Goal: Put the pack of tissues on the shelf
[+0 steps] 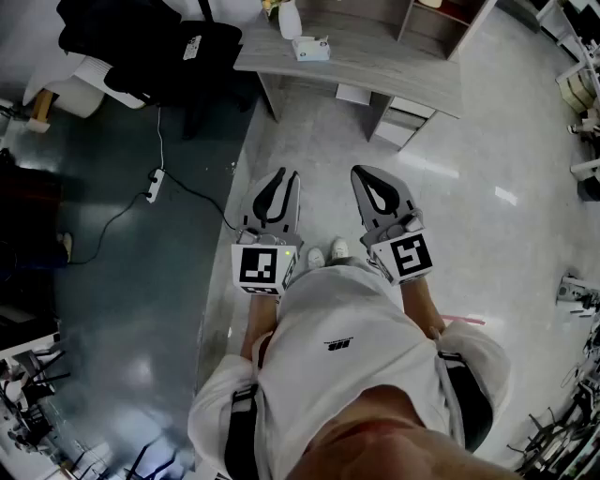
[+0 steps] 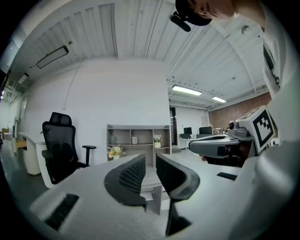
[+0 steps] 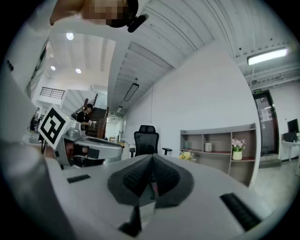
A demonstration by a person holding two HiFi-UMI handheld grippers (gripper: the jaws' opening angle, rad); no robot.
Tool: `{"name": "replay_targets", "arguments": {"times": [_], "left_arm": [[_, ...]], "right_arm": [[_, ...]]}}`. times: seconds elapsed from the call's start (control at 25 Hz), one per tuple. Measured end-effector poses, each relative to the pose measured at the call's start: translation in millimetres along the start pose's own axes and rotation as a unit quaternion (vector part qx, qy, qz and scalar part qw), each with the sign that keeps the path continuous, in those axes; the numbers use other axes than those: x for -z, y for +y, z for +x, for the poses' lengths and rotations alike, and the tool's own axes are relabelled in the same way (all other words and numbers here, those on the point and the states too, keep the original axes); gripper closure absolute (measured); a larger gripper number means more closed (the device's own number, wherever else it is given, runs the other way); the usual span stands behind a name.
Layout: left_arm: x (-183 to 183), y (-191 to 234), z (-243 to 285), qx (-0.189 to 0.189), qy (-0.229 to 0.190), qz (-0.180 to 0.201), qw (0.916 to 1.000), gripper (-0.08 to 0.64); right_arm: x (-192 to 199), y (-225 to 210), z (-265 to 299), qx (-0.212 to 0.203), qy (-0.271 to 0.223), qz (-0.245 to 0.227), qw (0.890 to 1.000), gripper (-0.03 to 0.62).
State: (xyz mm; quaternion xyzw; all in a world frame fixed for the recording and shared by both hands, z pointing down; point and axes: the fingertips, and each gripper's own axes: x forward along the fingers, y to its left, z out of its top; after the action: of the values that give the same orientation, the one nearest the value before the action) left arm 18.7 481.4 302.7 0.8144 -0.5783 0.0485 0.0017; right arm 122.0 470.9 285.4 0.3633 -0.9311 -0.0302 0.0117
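The pack of tissues [image 1: 310, 47], a pale blue-white box, lies on a grey desk [image 1: 384, 70] at the far end of the head view, beside a white bottle [image 1: 290, 19]. The grey open shelf [image 1: 448, 25] stands behind the desk; its compartments [image 2: 138, 137] hold a cup and a flower pot, as also shows in the right gripper view of the shelf [image 3: 220, 143]. Both grippers are held side by side at waist height, well short of the desk. My left gripper [image 1: 287, 178] has a narrow gap between its jaws [image 2: 150, 164]. My right gripper [image 1: 367, 178] is shut and empty [image 3: 152, 161].
A black office chair [image 1: 141, 47] stands left of the desk, draped with dark cloth. A power strip [image 1: 155, 185] and its cable lie on the dark floor at the left. Drawers [image 1: 403, 120] sit under the desk. Equipment lines the right edge [image 1: 581, 94].
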Motion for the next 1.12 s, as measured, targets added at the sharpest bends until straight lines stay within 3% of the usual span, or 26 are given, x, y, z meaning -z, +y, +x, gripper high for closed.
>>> {"name": "replay_targets", "arguments": {"times": [0.56,1.12], "left_arm": [[-6.7,-12.0,24.0,-0.033,0.000,0.007,0.9994,0.488],[-2.0,13.2,67.4,-0.030,0.003,0.007,0.9995,0.488]], "right_arm": [[-0.5,-32.8,3.3,-0.027,-0.010,0.001,1.000,0.566],[5.7,-55.6,45.5,-0.032,-0.009,-0.004,0.999,0.566]]}}
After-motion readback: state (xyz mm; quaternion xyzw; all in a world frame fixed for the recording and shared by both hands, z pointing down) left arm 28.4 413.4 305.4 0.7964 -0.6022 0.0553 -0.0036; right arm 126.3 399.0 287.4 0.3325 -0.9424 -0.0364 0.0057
